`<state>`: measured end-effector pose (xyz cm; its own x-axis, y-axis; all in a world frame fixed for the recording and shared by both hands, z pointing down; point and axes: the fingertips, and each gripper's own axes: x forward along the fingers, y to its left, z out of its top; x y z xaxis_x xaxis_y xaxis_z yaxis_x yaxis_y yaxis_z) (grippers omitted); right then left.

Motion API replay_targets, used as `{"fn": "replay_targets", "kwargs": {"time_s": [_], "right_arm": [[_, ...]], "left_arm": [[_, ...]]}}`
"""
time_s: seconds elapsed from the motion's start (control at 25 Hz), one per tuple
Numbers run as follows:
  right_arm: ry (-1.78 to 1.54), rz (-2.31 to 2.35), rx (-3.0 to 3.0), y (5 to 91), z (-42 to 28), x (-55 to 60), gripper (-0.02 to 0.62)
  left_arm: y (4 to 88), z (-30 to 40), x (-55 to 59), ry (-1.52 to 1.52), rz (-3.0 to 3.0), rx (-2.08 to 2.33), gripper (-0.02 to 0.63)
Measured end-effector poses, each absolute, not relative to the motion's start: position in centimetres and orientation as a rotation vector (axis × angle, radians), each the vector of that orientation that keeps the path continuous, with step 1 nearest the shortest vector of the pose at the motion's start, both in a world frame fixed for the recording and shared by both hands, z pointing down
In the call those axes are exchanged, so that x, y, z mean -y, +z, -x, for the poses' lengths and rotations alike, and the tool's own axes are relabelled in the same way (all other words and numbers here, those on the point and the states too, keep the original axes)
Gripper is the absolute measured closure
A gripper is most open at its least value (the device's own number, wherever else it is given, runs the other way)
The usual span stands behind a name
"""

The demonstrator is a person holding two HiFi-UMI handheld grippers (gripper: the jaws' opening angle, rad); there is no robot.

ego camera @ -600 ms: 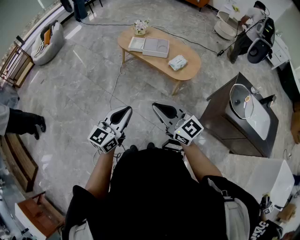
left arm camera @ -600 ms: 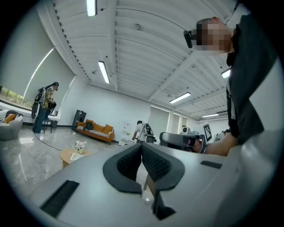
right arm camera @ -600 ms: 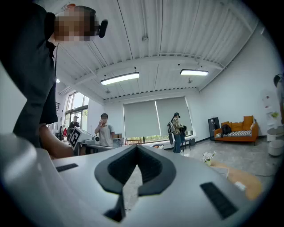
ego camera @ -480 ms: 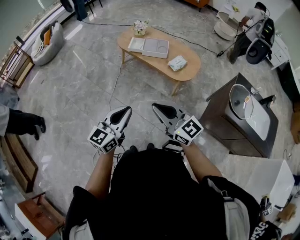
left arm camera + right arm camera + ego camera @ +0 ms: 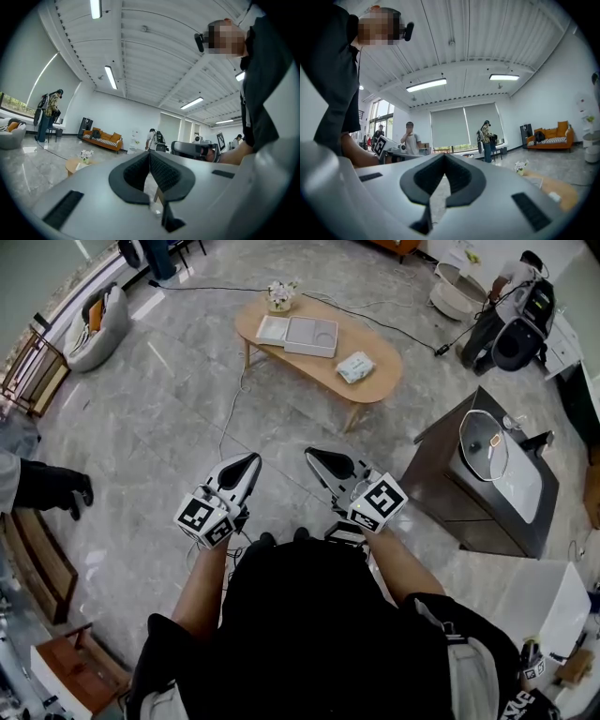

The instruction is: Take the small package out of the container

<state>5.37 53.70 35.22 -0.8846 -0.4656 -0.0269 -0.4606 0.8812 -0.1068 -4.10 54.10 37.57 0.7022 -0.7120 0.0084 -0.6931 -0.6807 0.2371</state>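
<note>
- Head view only: oval wooden bench (image 5: pixel 380 385), well ahead of both grippers; white compartment tray (image 5: pixel 311 335) on it, contents unclear; small package (image 5: pixel 356 365) on the bench, just right of the tray.
- Gripper views only: left gripper (image 5: pixel 149 155), jaws together; right gripper (image 5: pixel 444 157), jaws together; orange sofa (image 5: pixel 103 139).

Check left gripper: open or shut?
Shut: the left gripper has its pads meeting at the tips, nothing between them.

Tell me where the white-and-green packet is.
In the head view, the packet lies near the right end of the oval wooden table, just right of the white tray, not in it.
</note>
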Motion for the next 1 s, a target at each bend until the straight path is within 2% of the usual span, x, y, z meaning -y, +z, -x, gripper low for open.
{"fn": "replay_targets", "kwargs": {"time_s": [0.56,1.0], "right_arm": [[-0.181,0.705,-2.987,35.8,-6.2,-51.6,0.584],[-0.216,0.731,-2.997,37.6,-5.5,-42.8,0.584]], "left_arm": [[37.9,4.1,-51.9,-0.117,-2.666,1.153,0.589],[39.4,4.4,-42.3,-0.121,-2.668,1.103,0.589]]}}
